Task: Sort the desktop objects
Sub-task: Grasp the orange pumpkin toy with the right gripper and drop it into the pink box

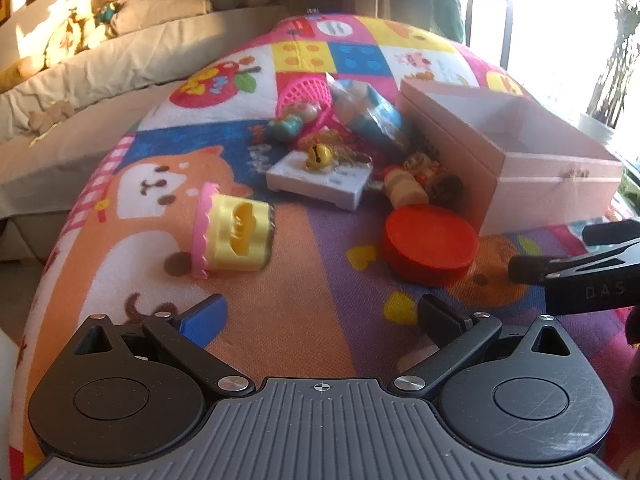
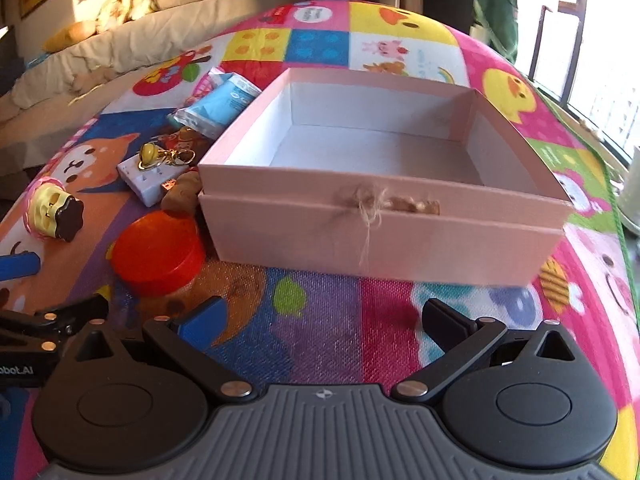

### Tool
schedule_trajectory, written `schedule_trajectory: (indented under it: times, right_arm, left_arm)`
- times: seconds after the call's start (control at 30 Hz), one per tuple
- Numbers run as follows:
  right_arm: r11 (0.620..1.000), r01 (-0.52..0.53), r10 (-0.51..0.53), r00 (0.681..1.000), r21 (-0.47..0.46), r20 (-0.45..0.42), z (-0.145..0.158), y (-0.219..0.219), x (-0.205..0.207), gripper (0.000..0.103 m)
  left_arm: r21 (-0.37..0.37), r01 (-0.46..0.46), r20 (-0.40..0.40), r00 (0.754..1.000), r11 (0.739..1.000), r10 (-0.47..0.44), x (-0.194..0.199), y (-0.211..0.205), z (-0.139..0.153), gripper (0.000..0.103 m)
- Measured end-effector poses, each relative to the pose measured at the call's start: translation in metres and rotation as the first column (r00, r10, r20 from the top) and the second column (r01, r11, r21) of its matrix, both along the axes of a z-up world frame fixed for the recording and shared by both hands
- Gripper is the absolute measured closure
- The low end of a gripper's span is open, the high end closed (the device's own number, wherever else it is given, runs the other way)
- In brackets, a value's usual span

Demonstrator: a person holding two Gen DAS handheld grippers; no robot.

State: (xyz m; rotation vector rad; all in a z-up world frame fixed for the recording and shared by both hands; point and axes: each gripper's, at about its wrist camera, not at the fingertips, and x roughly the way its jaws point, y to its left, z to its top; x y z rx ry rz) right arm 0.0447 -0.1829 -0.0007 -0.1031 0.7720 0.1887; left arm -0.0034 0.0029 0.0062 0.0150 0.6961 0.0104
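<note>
black gripper arm [image 1: 592,276]: white letters "D A S", cut off at the picture's edge | other black gripper arm [image 2: 24,368]: white letters "obot.AI", start cut off | colourful play mat [image 2: 316,14]: small print in a white bubble, too blurry to read | pink box [image 2: 384,236]: no words

Pale pink box [image 2: 384,236] with white inside and a tan twine bow, bright red round tin [image 1: 430,242], yellow toy cake [image 1: 232,236] with pink frilled edge, gold bell [image 1: 319,156] on a white block [image 1: 316,182], magenta mesh basket [image 1: 306,94], patchwork cartoon-animal mat [image 2: 320,300] in many colours.
</note>
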Motion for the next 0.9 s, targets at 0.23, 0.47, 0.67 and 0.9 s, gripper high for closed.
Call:
schedule_trajectory:
  times: [0.23, 0.47, 0.67, 0.9]
  right_arm:
    - [0.982, -0.179, 0.177, 0.983, 0.058, 0.044, 0.042, -0.005, -0.011, 0.0]
    - [0.978, -0.196, 0.182, 0.969, 0.075, 0.166, 0.16, 0.026, 0.066, 0.025]
    - [0.999, 0.019, -0.013, 0.987, 0.035, -0.158, 0.116, 0.046, 0.254, 0.037]
    - [0.983, 0.178, -0.18, 0.935, -0.032, -0.307, 0.042, 0.045, 0.346, 0.047]
  left_arm:
    - [0.0, -0.028, 0.127, 0.992, 1.0, 0.027, 0.002, 0.034, 0.051, 0.0]
    - [-0.088, -0.06, 0.184, 0.98, 0.994, 0.076, 0.041, 0.069, 0.076, 0.0]
    - [-0.166, -0.038, 0.164, 0.984, 0.985, 0.065, 0.041, 0.099, 0.073, 0.0]
    - [-0.225, -0.078, 0.115, 0.988, 0.971, 0.106, 0.037, 0.124, 0.052, 0.0]
